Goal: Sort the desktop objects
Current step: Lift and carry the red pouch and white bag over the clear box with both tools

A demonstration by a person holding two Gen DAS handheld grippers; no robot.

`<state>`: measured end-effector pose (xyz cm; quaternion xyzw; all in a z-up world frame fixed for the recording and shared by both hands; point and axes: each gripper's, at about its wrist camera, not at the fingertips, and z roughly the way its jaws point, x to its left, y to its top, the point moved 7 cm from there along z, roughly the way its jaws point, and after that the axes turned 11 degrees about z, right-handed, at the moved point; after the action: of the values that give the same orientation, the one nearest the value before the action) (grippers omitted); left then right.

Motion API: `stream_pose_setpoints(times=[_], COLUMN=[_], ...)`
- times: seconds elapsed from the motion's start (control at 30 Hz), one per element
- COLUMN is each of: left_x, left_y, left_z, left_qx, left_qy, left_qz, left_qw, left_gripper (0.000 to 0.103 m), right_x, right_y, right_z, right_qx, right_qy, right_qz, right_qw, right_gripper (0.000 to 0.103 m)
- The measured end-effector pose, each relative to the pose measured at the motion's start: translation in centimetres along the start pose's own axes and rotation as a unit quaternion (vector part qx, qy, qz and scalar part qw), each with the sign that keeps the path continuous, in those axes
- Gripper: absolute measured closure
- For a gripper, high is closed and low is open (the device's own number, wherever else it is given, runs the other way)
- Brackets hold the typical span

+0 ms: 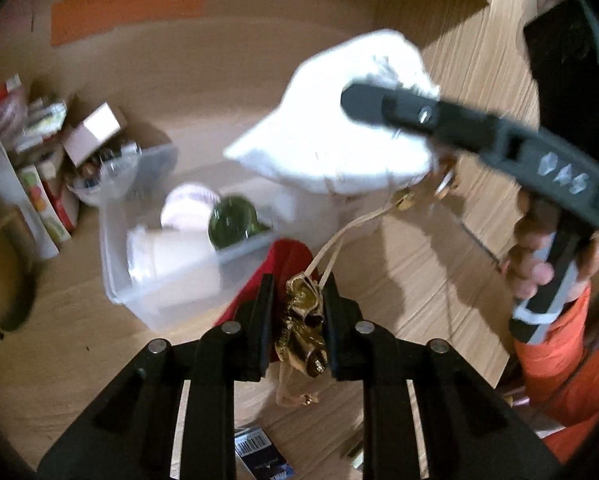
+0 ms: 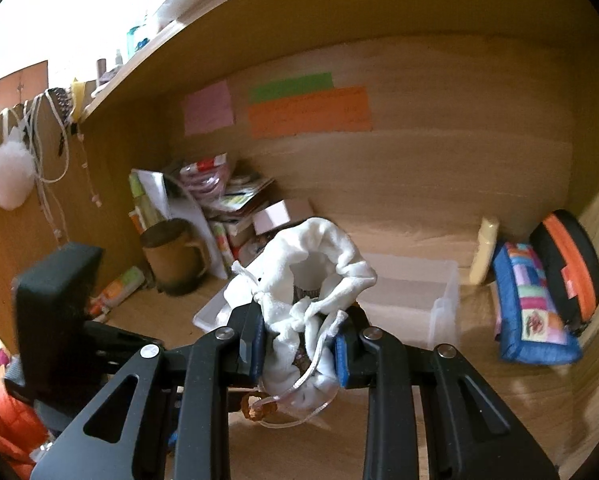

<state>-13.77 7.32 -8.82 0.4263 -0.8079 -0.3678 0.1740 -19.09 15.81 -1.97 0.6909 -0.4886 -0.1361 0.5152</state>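
Note:
My left gripper (image 1: 297, 284) is shut on a crumpled gold pouch (image 1: 301, 328) with beige drawstrings that run up toward the white bag. My right gripper (image 2: 301, 320) is shut on a white plush drawstring bag (image 2: 311, 264), held above the desk with its mouth open and facing up. In the left wrist view the same white bag (image 1: 339, 132) hangs from the right gripper (image 1: 351, 102), above and beyond my left fingers. A clear plastic bin (image 1: 171, 276) below holds a white cup (image 1: 171, 260), a green glass ball (image 1: 231, 220) and a white ball.
A clear bin (image 2: 427, 300) sits on the wooden desk behind the bag. A brown mug (image 2: 171, 256), stacked books and small boxes (image 2: 235, 208) fill the back left corner. A blue patchwork pouch (image 2: 531, 304) and a black-orange case (image 2: 567, 264) lean at right. A red cloth (image 1: 283, 260) lies beside the bin.

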Motion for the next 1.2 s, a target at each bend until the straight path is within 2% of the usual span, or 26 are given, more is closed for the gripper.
stream_pose_setpoints(times=[0.2, 0.27, 0.3, 0.77, 0.9, 0.97, 1.2], left_x=[0.9, 1.2, 1.2, 5.8, 7.1, 7.2, 5.9], left_y=[1.9, 3.7, 4.1, 8.3, 8.6, 8.3, 7.0], left_z=[-1.4, -0.9, -0.7, 3.2, 5.3, 5.6, 4.3], left_qx=[-0.021, -0.023, -0.025, -0.020, -0.002, -0.001, -0.013], left_qy=[0.015, 0.017, 0.016, 0.027, 0.032, 0.021, 0.007], left_qz=[0.001, -0.003, -0.003, -0.013, -0.015, -0.021, -0.005], left_qw=[0.9997, 0.9996, 0.9996, 0.9994, 0.9994, 0.9996, 0.9999], left_gripper=[0.083, 0.084, 0.087, 0.087, 0.087, 0.087, 0.087], right_x=[-1.1, -1.4, -1.6, -4.2, -5.1, -5.5, -6.7], right_y=[0.7, 0.8, 0.9, 2.6, 2.7, 2.5, 1.4], right_z=[1.1, 1.8, 2.1, 6.0, 6.9, 7.3, 8.7], right_qx=[0.003, 0.010, 0.013, 0.032, 0.032, 0.037, 0.065], right_qy=[-0.010, -0.014, -0.016, -0.047, -0.060, -0.058, -0.055], right_qz=[0.010, 0.012, 0.014, 0.026, 0.029, 0.036, 0.042], right_qw=[1.000, 1.000, 1.000, 0.998, 0.997, 0.997, 0.995], right_gripper=[0.079, 0.079, 0.079, 0.079, 0.079, 0.079, 0.079])
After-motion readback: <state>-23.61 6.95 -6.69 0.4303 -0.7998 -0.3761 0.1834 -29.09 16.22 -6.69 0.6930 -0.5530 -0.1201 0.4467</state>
